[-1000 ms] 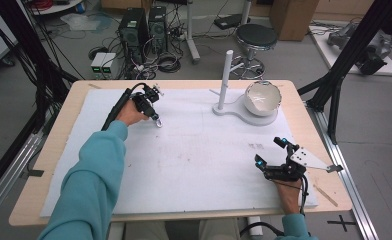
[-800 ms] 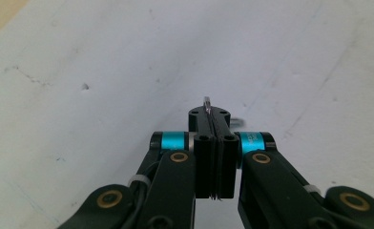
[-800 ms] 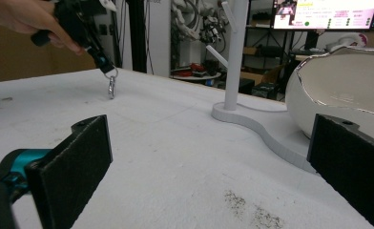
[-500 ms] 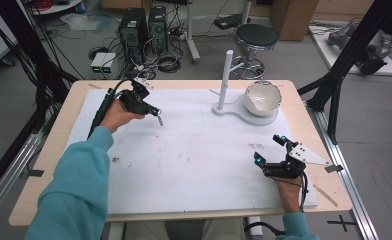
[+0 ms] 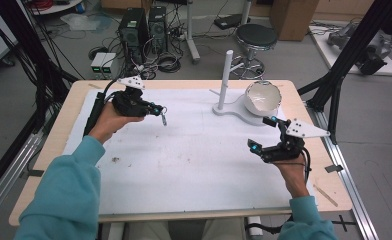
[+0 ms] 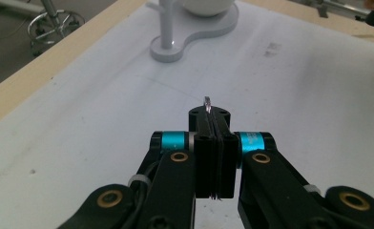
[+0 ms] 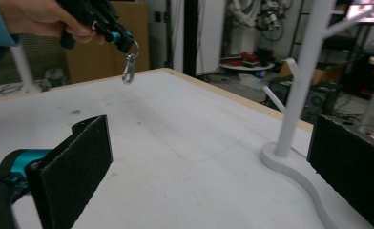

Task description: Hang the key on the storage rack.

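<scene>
While the left gripper lifted its carabiner — the right gripper rose.

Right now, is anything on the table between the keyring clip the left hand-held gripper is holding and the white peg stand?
Nothing visible. The left hand-held gripper holds the keyring clip above the table, and the white mat between it and the peg stand is bare. The white bowl sits beyond the stand's post, on its base.

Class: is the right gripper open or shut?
Open: the right gripper has its black pads standing far apart, with bare table between them.
</scene>
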